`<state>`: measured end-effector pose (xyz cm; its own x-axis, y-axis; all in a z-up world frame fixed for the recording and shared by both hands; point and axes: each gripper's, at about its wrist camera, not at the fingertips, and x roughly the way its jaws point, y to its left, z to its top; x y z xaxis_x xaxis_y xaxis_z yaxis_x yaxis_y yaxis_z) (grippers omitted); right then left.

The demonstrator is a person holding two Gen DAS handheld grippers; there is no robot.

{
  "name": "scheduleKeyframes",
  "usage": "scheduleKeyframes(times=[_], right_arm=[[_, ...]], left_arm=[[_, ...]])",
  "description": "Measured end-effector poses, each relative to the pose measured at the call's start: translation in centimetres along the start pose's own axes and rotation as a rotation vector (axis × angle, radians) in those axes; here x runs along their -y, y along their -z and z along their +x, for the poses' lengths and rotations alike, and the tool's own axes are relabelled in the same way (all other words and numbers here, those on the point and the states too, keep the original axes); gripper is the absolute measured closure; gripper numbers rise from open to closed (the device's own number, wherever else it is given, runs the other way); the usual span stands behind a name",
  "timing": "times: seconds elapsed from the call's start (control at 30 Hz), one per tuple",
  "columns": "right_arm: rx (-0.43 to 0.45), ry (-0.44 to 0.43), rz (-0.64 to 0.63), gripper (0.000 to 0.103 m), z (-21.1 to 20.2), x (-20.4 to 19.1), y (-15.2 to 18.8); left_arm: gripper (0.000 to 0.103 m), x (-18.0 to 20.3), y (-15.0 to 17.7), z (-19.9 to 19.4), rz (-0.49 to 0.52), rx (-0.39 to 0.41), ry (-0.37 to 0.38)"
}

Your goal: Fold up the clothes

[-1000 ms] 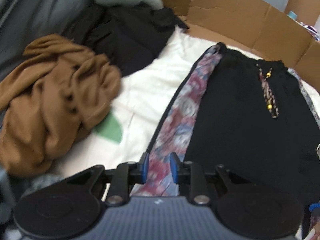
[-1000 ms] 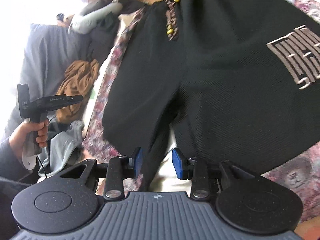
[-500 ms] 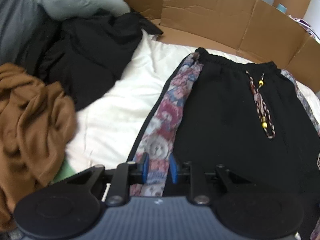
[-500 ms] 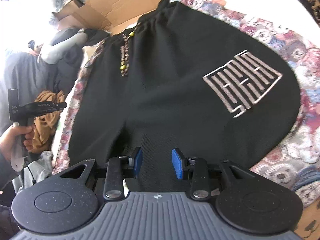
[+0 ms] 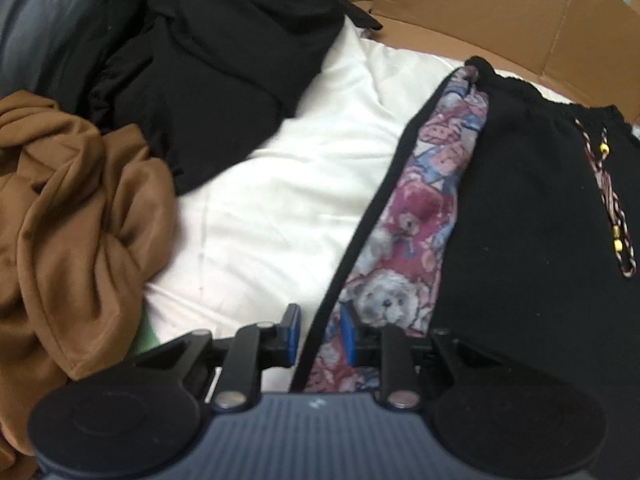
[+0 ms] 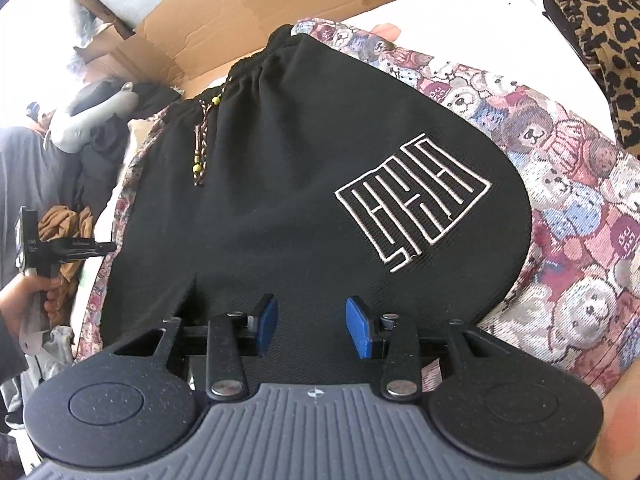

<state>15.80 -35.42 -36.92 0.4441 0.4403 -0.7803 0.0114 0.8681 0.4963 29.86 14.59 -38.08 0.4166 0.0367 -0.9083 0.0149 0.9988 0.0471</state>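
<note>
Black shorts [image 6: 280, 200] with teddy-bear print side panels [image 6: 560, 216], a beaded drawstring [image 6: 202, 148] and a white line logo [image 6: 416, 200] lie flat on a white sheet [image 5: 280, 208]. They also show in the left wrist view [image 5: 540, 240], with the bear panel [image 5: 412, 240] along their left edge. My left gripper [image 5: 319, 334] is open, its jaws either side of the shorts' left edge. My right gripper [image 6: 312, 326] is open and empty over the lower part of the shorts.
A brown garment [image 5: 72, 220] is heaped at the left, a black garment [image 5: 216, 60] behind it, grey cloth [image 5: 40, 12] beyond. Cardboard walls [image 5: 500, 12] ring the far side. A leopard-print cloth [image 6: 600, 20] lies at the far right.
My right gripper has moved right and up over the shorts, so logo and right bear panel came into view; its jaws have opened wider. My left gripper has moved forward along the left bear panel.
</note>
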Motion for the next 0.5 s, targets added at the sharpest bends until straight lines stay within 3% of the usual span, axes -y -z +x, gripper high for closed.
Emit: scheduleKeyframes(times=[0.27,0.5], right_arm=[[0.044,0.046,-0.007,0.058,-0.6,0.8,-0.8],[0.076,0.111,-0.016,0.058,-1.3,2.4,-1.6]], left_arm=[[0.082,0.0,-1.4,-3.4,-0.008,0.076,0.037],[0.082,3.1,-2.9,-3.5,0.018,0.099,0.091]])
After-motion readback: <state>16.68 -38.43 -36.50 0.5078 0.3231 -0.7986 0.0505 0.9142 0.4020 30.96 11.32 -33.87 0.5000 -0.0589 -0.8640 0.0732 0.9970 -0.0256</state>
